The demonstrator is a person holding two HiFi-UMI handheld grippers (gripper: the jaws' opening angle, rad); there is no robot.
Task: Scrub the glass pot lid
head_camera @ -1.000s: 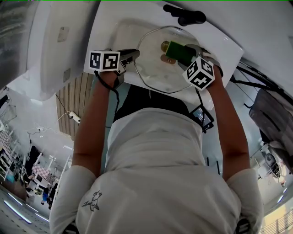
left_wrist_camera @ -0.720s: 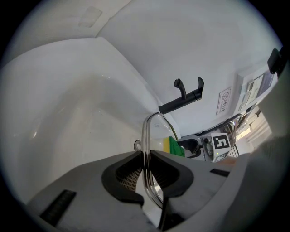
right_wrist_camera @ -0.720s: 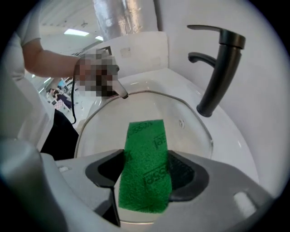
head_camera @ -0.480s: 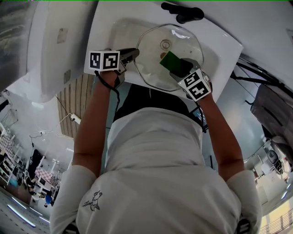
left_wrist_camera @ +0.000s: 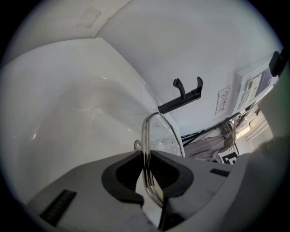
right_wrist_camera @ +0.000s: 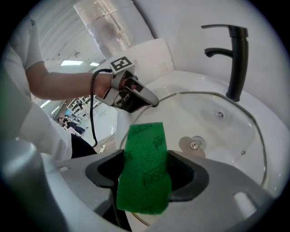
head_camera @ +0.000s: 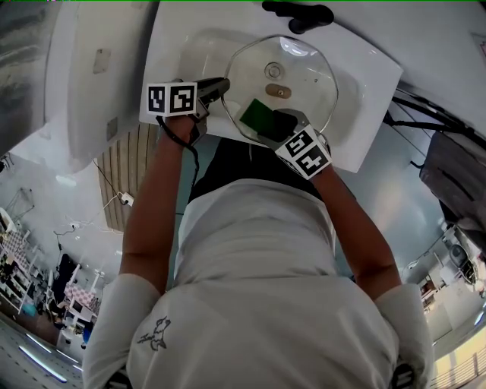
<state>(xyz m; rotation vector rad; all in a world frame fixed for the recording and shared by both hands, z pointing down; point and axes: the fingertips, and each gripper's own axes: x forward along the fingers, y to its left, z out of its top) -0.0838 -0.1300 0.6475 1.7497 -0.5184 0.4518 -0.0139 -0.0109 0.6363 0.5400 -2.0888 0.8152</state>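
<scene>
The round glass pot lid (head_camera: pixel 292 72) is held over the white sink (head_camera: pixel 190 53), its metal knob screw (head_camera: pixel 278 92) near the middle. My left gripper (head_camera: pixel 220 89) is shut on the lid's left rim; in the left gripper view the rim (left_wrist_camera: pixel 147 154) runs edge-on between the pads. My right gripper (head_camera: pixel 275 124) is shut on a green scouring pad (head_camera: pixel 257 116), which lies on the lid's near-left part. In the right gripper view the green pad (right_wrist_camera: pixel 146 165) sticks out between the jaws over the lid (right_wrist_camera: pixel 226 136), with the left gripper (right_wrist_camera: pixel 152 101) on the rim beyond.
A black tap (head_camera: pixel 298 15) stands behind the sink, also the black tap (right_wrist_camera: pixel 235 59) in the right gripper view. The sink's drain (head_camera: pixel 272 71) shows through the glass. White counter surrounds the basin.
My right gripper has swept the green pad across the lid from the upper right, by the knob, down to the near-left part, rolling as it went. The left gripper and lid stayed put.
</scene>
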